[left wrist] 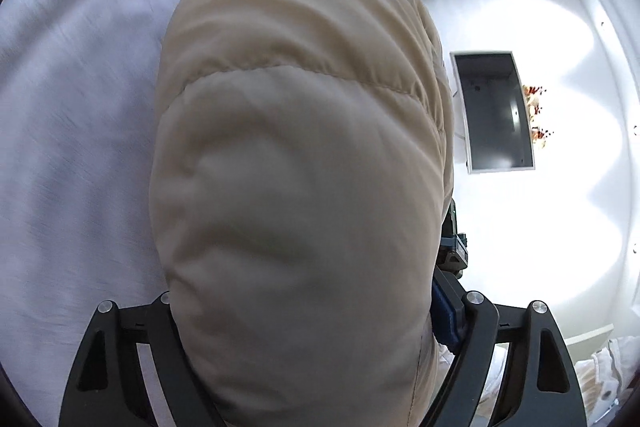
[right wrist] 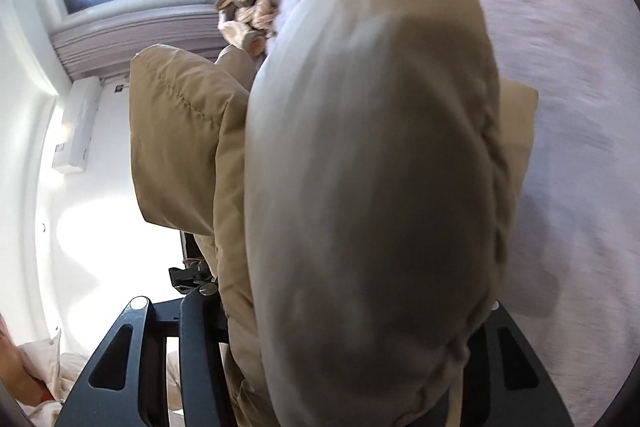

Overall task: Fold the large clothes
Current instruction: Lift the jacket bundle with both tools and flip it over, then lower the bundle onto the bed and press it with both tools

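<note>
The beige puffer jacket is gripped by the left gripper and the right gripper, both clamped on it, above the white bedsheet; a fold-over is judged under way, and laying it flat is called for next.

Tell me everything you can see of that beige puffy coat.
The coat is beige to tan, puffy and quilted, with stitched seams between soft padded sections and a smooth, slightly wrinkled shell. It bulges close to both cameras, filling most of each view. Both the left gripper and the right gripper appear shut on it, holding it up over the white sheet. In the right view a quilted, sleeve-like part hangs beside the main bulk. Its full shape is hidden.
</note>
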`<state>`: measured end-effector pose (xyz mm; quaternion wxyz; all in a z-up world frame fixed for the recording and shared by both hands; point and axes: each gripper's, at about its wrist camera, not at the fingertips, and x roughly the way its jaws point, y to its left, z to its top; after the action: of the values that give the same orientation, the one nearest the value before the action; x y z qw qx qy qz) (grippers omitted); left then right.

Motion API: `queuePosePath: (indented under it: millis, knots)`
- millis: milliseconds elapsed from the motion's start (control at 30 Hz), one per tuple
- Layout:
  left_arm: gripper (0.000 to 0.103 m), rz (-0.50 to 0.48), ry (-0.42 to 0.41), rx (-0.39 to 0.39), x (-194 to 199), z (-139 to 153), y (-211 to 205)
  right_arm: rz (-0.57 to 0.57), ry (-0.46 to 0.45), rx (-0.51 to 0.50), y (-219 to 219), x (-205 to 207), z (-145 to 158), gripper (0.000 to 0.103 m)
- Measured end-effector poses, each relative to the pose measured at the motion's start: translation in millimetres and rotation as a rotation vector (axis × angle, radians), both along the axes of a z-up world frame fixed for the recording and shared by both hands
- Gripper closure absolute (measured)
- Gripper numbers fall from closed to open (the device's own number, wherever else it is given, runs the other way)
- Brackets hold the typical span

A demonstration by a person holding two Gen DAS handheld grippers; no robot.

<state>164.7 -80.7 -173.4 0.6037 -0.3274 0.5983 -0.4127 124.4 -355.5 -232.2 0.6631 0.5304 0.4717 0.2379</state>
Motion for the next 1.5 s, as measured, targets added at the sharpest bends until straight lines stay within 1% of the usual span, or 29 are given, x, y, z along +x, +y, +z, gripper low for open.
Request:
queuePosePath:
  millis: [100, 200, 367, 433, 467, 600, 633, 667, 733, 800, 867, 900, 933, 967, 1000, 1033, 1067, 1133, 1167, 1200, 1233, 1267, 1300, 1333, 1367, 1400, 1433, 1467, 1500]
  knots:
    - [0.018, 0.045, -0.029, 0.017, 22.9, 10.0, 41.3, 0.025, -0.031, 0.003, 26.3, 21.0, 8.9, 0.048]
    - [0.018, 0.088, -0.041, 0.04, 43.3, 10.9, 81.6, 0.045, -0.047, 0.012, 58.2, 45.6, 8.2, 0.048]
    - [0.018, 0.126, -0.028, 0.093, 75.5, -2.3, 144.3, 0.075, -0.038, 0.03, 109.4, 78.8, -12.4, 0.048]
    - [0.018, 0.143, 0.001, 0.122, 86.0, -20.3, 163.6, 0.083, -0.019, 0.021, 124.8, 90.2, -26.0, 0.048]
    - [0.017, 0.144, 0.015, 0.133, 89.0, -29.9, 169.4, 0.084, -0.01, 0.017, 122.9, 83.9, -30.5, 0.048]
    - [0.002, 0.162, 0.079, 0.241, 90.8, -75.8, 182.9, 0.086, 0.071, -0.036, 135.6, 83.1, -62.2, 0.047]
    - [0.002, 0.182, 0.09, 0.249, 89.8, -79.4, 188.5, 0.077, 0.09, -0.053, 135.1, 80.1, -67.7, 0.041]
    - [0.002, 0.195, 0.089, 0.255, 87.1, -77.9, 192.2, 0.057, 0.116, -0.079, 133.4, 76.3, -71.0, 0.036]
    - [0.002, 0.221, 0.047, 0.309, 81.0, -59.2, 192.7, 0.039, 0.143, -0.118, 129.9, 66.1, -66.7, 0.033]
    - [0.002, 0.239, -0.009, 0.352, 74.4, -41.0, 194.2, 0.041, 0.158, -0.194, 123.0, 59.6, -52.3, 0.033]
    - [0.002, 0.267, -0.081, 0.394, 70.9, -15.2, 200.9, 0.024, 0.137, -0.354, 113.2, 49.1, -19.0, 0.033]
    - [0.002, 0.284, -0.113, 0.416, 73.3, -2.4, 203.0, 0.01, 0.114, -0.408, 113.0, 46.2, -8.9, 0.033]
    - [0.002, 0.306, -0.156, 0.435, 78.0, 10.8, 206.5, -0.02, 0.065, -0.476, 108.5, 37.2, 11.5, 0.035]
    - [0.002, 0.318, -0.179, 0.441, 84.2, 20.1, 209.6, -0.038, 0.029, -0.5, 101.3, 36.7, 28.8, 0.043]
    - [0.002, 0.335, -0.214, 0.45, 92.0, 30.4, 208.4, -0.048, -0.021, -0.513, 96.5, 32.4, 43.2, 0.048]
    - [0.002, 0.344, -0.238, 0.454, 100.1, 39.5, 206.3, -0.048, -0.055, -0.513, 94.0, 33.3, 54.5, 0.053]
    - [0.002, 0.349, -0.266, 0.458, 107.9, 46.5, 202.2, -0.043, -0.069, -0.501, 82.9, 52.2, 63.4, 0.054]
    - [0.002, 0.35, -0.322, 0.481, 123.0, 59.9, 178.4, 0.005, -0.08, -0.453, 88.5, 65.0, 61.6, 0.054]
    - [0.002, 0.346, -0.333, 0.484, 134.5, 67.3, 166.1, 0.037, -0.052, -0.451, 94.3, 77.8, 51.8, 0.054]
    - [0.002, 0.342, -0.338, 0.486, 142.4, 70.1, 155.7, 0.049, -0.025, -0.459, 100.3, 85.8, 51.3, 0.054]
    - [0.002, 0.339, -0.341, 0.491, 150.3, 67.1, 154.2, 0.054, 0.019, -0.467, 106.6, 97.3, 41.1, 0.054]
    - [0.002, 0.34, -0.346, 0.497, 162.7, 68.8, 147.2, 0.045, 0.05, -0.454, 127.9, 120.0, 32.9, 0.056]
    - [0.002, 0.347, -0.351, 0.51, 172.6, 71.4, 137.5, 0.025, 0.078, -0.424, 134.5, 134.5, 26.2, 0.062]
    - [0.002, 0.358, -0.35, 0.538, 175.3, 70.8, 131.1, -0.003, 0.1, -0.388, 131.0, 137.9, 21.9, 0.092]
    - [0.002, 0.372, -0.333, 0.572, 180.3, 64.9, 126.2, -0.013, 0.11, -0.37, 134.4, 136.6, 17.9, 0.101]
    - [0.002, 0.381, -0.313, 0.592, 180.6, 52.4, 126.9, -0.022, 0.123, -0.355, 130.1, 131.8, 15.2, 0.101]
    - [0.002, 0.396, -0.281, 0.625, 188.9, 42.6, 123.8, -0.02, 0.133, -0.396, 130.9, 129.7, 13.8, 0.102]
    - [0.002, 0.403, -0.266, 0.649, 192.4, 27.4, 122.1, -0.009, 0.143, -0.451, 141.9, 139.7, 7.4, 0.103]
    - [0.002, 0.403, -0.26, 0.674, 194.3, 17.7, 119.3, 0.003, 0.166, -0.519, 140.0, 136.6, 1.1, 0.103]
